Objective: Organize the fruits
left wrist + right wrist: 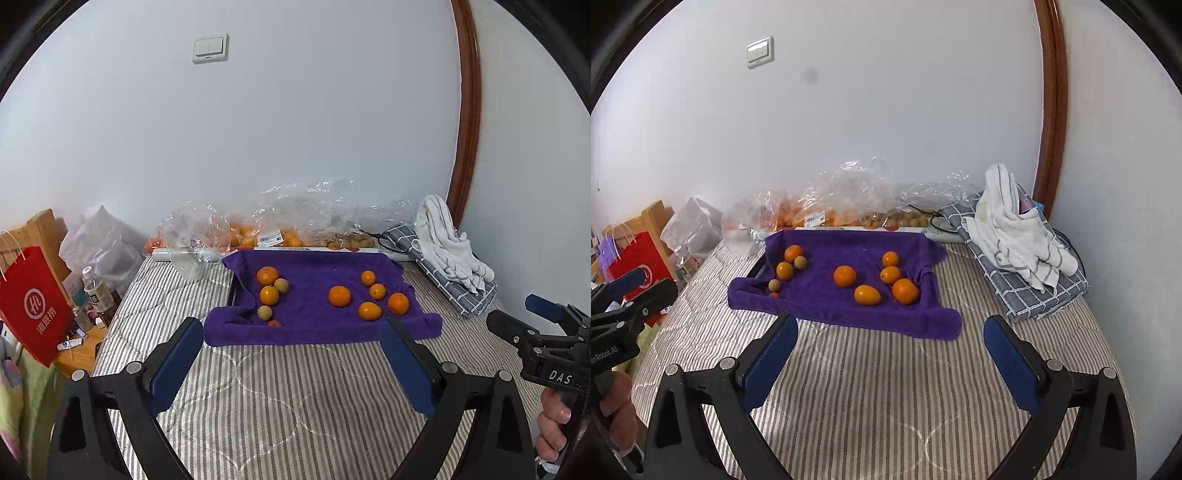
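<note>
Purple towel (314, 306), spread on the striped mattress (280, 398); its raised edges suggest a tray beneath, though only a dark strip shows at its left side.

Fruit on the towel, left group: two oranges (267, 276), two pale greenish fruits (281, 285) and one small reddish piece (274, 323) at the near edge (half sunk in a fold, kind not clear).

Fruit on the towel, right group: five oranges (339, 296), all orange, loosely clustered, well apart from the left group.

Progress, as a judgement: sorting looks partly done, since the right side is uniform; the left group remains mixed, so the pale fruits appear still to be separated out.

Left gripper (295, 328): fingers spread wide, nothing between them, short of the towel's near edge.

Right gripper (890, 328): likewise spread and empty, near the towel's near right corner.

Clear plastic bags (266, 221) along the far wall: more oranges and small brown fruit inside, count unreadable through the crinkled film.
</note>
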{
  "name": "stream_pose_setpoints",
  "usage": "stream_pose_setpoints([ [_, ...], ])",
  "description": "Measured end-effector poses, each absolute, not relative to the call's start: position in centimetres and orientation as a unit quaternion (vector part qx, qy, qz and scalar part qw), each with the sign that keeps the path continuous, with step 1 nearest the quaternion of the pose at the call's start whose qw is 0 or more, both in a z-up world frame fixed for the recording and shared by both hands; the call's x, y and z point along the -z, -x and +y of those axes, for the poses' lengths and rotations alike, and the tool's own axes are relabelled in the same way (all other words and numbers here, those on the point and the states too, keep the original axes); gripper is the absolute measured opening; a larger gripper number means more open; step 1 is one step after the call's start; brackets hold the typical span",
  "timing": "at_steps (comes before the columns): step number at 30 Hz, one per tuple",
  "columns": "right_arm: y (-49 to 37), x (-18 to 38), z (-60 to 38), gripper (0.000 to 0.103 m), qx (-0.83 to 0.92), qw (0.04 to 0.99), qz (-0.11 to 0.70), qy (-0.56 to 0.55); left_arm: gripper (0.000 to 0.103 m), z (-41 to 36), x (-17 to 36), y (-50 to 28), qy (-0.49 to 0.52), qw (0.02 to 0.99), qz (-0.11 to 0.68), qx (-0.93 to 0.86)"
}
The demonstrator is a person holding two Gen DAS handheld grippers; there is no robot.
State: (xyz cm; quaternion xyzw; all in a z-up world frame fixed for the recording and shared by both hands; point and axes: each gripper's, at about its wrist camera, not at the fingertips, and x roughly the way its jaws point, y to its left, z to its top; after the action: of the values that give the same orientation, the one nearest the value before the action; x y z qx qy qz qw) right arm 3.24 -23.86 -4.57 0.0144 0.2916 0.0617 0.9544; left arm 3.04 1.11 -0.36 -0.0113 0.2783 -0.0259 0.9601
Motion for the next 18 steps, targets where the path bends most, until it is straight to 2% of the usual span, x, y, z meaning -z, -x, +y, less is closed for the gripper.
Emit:
stream_pose_setpoints([
  [18,-3.07,4.96,-23.89,0.100,-0.058,0.954,0.294,-0.014,0.097,0.91,0.21,-2.90,0.006,0.960,0.278,0.029],
])
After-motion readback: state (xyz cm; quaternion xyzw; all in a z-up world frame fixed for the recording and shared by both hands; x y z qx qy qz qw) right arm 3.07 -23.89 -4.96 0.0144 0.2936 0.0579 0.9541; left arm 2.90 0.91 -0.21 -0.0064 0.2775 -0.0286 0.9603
